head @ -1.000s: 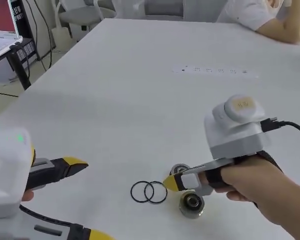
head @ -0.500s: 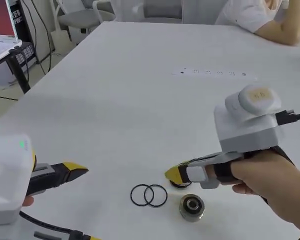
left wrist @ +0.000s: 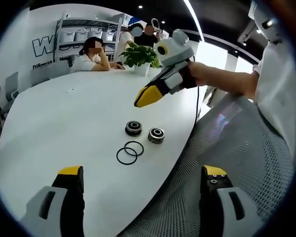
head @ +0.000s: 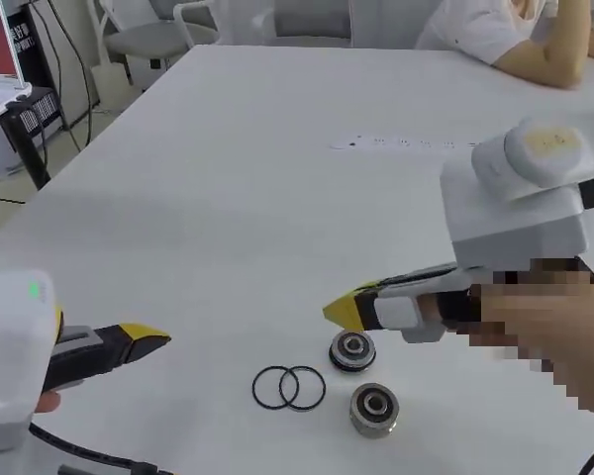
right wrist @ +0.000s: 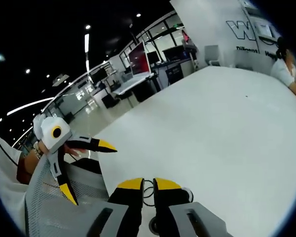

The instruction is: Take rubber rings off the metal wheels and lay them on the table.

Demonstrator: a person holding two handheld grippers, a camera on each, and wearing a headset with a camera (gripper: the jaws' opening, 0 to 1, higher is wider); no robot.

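Two thin black rubber rings (head: 289, 387) lie overlapping on the white table (head: 247, 178). Just right of them sit two bare metal wheels (head: 352, 350), one nearer me (head: 373, 408). My right gripper (head: 341, 309) hovers above and slightly behind the wheels, yellow tips together, holding nothing. My left gripper (left wrist: 143, 173) stands wide open at the table's near left, upper fingertip (head: 147, 339) pointing toward the rings. From the left gripper view the rings (left wrist: 129, 152), the wheels (left wrist: 133, 128) and the right gripper (left wrist: 147, 96) all lie ahead. The right gripper (right wrist: 149, 186) looks down past its tips at the rings (right wrist: 148, 191).
A person leans on the table's far right end (head: 515, 40). A row of small dark marks (head: 416, 143) runs across the far middle. Chairs (head: 148, 30) and a stand with a screen (head: 5, 69) are off the left edge. A potted plant (left wrist: 140, 54) stands at the far end.
My right gripper has risen up and to the right, off the wheels, uncovering the farther wheel. The left gripper, the rings and the wheels have stayed put.
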